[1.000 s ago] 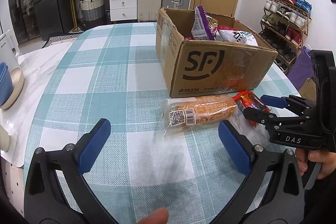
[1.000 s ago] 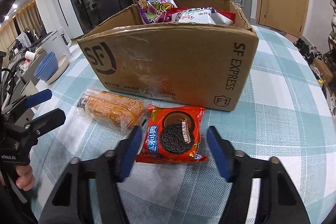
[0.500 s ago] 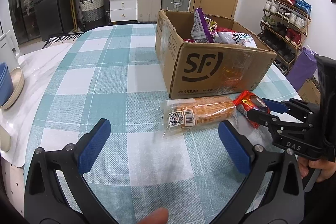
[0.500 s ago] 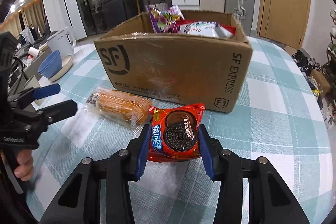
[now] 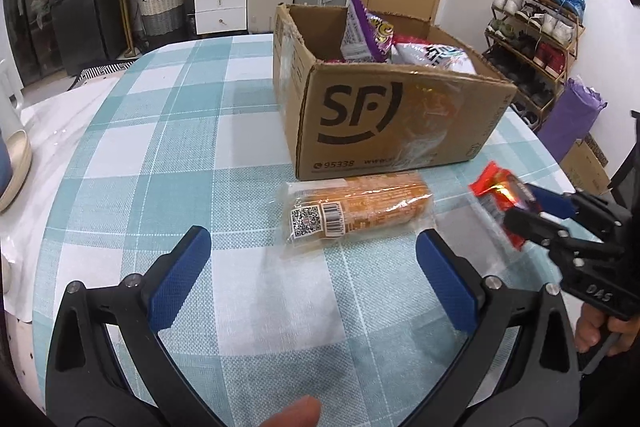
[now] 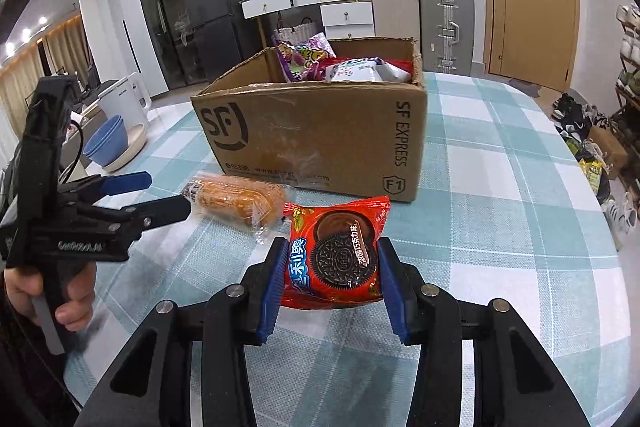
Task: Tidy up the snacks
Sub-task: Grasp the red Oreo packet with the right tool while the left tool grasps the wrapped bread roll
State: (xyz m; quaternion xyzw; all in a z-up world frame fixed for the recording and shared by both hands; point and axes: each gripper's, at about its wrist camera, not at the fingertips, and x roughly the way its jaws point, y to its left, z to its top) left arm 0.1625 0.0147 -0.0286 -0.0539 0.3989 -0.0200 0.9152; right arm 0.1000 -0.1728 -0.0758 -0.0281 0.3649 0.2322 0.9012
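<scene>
Right wrist view first: we've got the right tool [image 6: 332, 283] clamped on the red cookie pack [image 6: 336, 255], pads pressing its two side edges, the pack lifted just clear of the worktop [image 6: 500, 187] and sitting in front of the cardboard box [image 6: 320, 143]. Over on the left wrist view, our left tool [image 5: 312, 279] hangs wide open above the checked cloth, holding nothing, with the orange biscuit roll [image 5: 356, 211] lying flat just ahead of it, near the foot of the box.

Now the worries. That pack is puffy foil, gripped only at its rear half, so we reckon it could slip or swivel out if we swing it quickly. Squeeze harder and we may crack the cookies inside. The box is already crowded with a purple bag [image 6: 304, 59] and a white bag [image 6: 356, 71], so a low carry could catch the front wall, and a drop on top might slide back out. The two tools sit near each other too, a clash if both move at once
</scene>
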